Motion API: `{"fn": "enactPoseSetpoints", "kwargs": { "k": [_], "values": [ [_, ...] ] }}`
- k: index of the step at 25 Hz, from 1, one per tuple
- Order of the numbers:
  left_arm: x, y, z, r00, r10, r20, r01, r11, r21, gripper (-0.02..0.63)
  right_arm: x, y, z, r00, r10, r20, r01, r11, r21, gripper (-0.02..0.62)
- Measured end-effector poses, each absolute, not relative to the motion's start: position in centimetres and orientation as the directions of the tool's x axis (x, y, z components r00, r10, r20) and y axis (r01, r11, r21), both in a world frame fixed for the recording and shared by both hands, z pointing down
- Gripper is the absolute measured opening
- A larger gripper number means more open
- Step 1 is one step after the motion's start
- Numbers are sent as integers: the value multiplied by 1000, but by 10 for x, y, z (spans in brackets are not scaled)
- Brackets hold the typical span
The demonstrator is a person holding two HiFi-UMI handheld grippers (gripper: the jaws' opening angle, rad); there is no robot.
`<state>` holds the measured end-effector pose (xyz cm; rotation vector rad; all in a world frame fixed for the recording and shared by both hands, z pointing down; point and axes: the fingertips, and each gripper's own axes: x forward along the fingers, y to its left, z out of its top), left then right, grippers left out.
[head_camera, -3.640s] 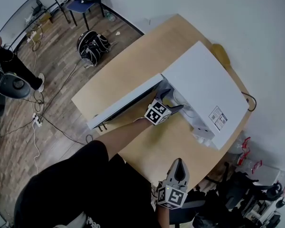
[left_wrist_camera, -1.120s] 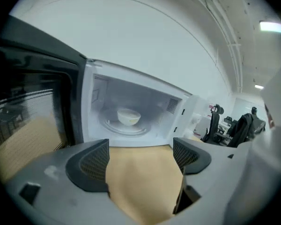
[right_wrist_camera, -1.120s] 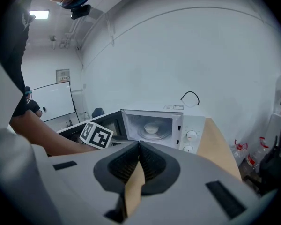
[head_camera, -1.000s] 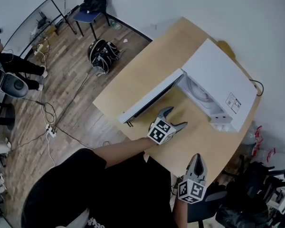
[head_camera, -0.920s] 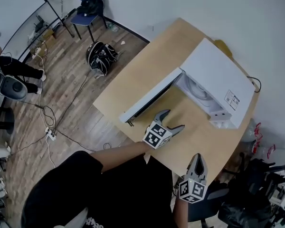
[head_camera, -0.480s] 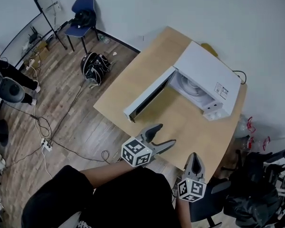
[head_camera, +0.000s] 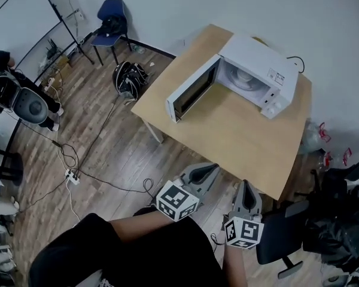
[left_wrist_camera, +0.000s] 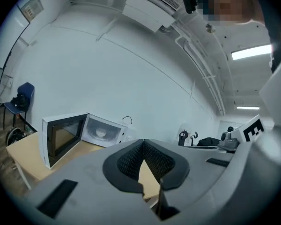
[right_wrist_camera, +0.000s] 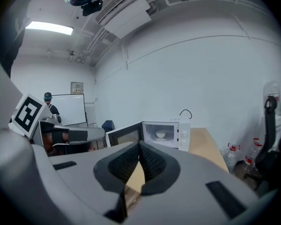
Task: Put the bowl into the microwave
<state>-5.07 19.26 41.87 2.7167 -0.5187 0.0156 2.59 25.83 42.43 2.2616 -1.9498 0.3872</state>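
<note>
Three cameras, one room, and all of them see the microwave (head_camera: pixel 257 55).

The head camera sits high up and looks steeply down on the table (head_camera: pixel 239 136) and the microwave, which are far off. The left gripper (head_camera: pixel 210 170) and right gripper (head_camera: pixel 246 185) sit close at the bottom edge of that view. The left gripper's camera looks out across the room along its own jaws, which fill the bottom, and the microwave is small and far, at the left. The right gripper's camera looks along its own jaws too, with the microwave far off near the middle. Each gripper camera sees the other gripper at its side.
</note>
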Motion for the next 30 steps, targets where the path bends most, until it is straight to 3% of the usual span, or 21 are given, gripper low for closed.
{"fn": "enactPoseSetpoints", "kwargs": {
  "k": [7, 12, 18, 30],
  "values": [
    [-83, 289, 405, 926, -371, 74, -378, -899, 218, 13, -8, 351, 427, 187, -945, 269, -969, -222, -106, 60],
    [-107, 319, 386, 936, -351, 17, -347, -915, 206, 14, -29, 380, 407, 227, -945, 237, -960, -258, -111, 60],
    [-123, 328, 399, 947, -315, 67, -322, -927, 193, 14, -50, 387, 397, 270, -935, 230, -959, -283, -24, 60],
    [-130, 319, 386, 931, -363, 45, -366, -920, 144, 14, -66, 376, 395, 243, -941, 234, -969, -247, 13, 60]
  ]
}}
